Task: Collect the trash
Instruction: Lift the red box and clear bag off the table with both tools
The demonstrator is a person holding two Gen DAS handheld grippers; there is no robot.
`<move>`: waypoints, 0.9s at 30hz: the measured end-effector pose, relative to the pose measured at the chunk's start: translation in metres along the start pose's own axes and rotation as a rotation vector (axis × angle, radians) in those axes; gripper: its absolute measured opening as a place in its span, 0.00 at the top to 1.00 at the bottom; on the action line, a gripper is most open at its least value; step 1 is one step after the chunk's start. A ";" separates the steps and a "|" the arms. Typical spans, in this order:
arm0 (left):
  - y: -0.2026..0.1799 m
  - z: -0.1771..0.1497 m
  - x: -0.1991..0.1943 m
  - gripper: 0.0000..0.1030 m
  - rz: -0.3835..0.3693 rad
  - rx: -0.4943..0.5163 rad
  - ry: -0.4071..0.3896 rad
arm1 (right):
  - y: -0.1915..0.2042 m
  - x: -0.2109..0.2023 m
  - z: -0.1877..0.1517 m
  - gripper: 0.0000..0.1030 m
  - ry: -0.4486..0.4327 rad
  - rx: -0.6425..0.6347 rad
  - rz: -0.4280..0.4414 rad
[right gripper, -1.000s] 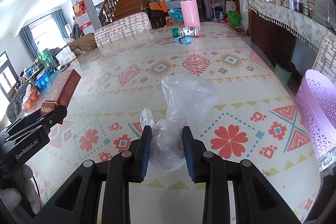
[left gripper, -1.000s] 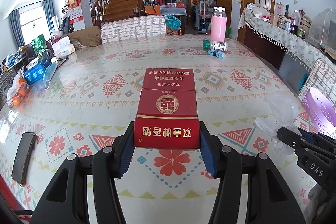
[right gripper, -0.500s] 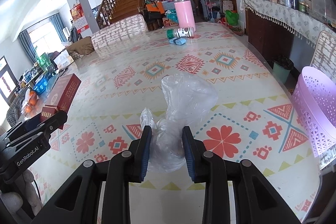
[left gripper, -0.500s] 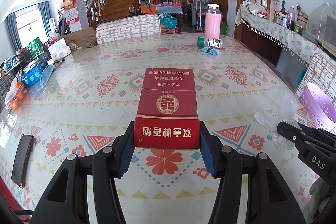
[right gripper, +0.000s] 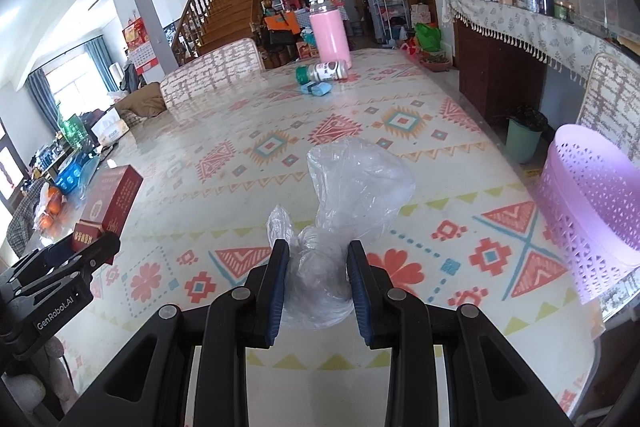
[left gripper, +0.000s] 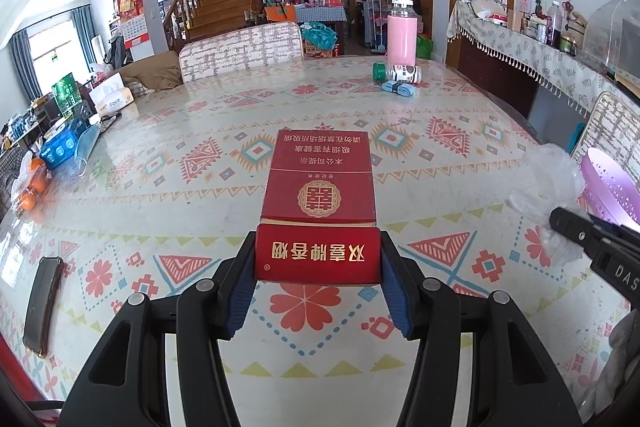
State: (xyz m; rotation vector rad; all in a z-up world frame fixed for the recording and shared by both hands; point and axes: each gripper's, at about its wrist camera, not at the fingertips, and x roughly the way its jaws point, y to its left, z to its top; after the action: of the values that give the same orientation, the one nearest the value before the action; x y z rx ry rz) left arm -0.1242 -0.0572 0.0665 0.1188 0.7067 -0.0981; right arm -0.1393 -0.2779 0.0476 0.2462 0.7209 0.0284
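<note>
In the right wrist view the right gripper point(right gripper: 318, 277) sits at bottom centre, its blue pads clenched on the knotted neck of a crumpled clear plastic bag point(right gripper: 352, 187) that billows up toward mid-frame above the patterned table point(right gripper: 400, 123). The lilac perforated basket point(right gripper: 592, 211) stands at the right edge of the frame, near the bag, so the sound way on is probably to carry the bag right over the rim before letting go, since light film can cling or drift. In the left wrist view the left gripper point(left gripper: 318, 281) at bottom centre grips a long red cigarette carton point(left gripper: 318, 195) by its near end; both tools tilt downward over the table
</note>
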 end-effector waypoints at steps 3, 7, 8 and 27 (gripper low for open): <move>-0.001 -0.001 0.000 0.47 -0.001 0.003 0.001 | -0.004 -0.004 0.002 0.69 -0.016 -0.003 -0.016; -0.005 -0.004 0.003 0.47 0.001 0.015 0.005 | -0.007 -0.008 0.005 0.69 -0.037 -0.018 -0.043; -0.007 -0.005 0.003 0.47 0.001 0.020 0.006 | -0.008 -0.009 0.006 0.69 -0.040 -0.020 -0.047; -0.040 0.000 0.006 0.47 -0.012 0.084 0.021 | -0.048 -0.013 0.000 0.69 -0.037 0.031 -0.065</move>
State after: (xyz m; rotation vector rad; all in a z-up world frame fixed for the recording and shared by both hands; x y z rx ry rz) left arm -0.1252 -0.0973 0.0595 0.1969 0.7246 -0.1379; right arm -0.1522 -0.3260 0.0448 0.2528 0.6924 -0.0488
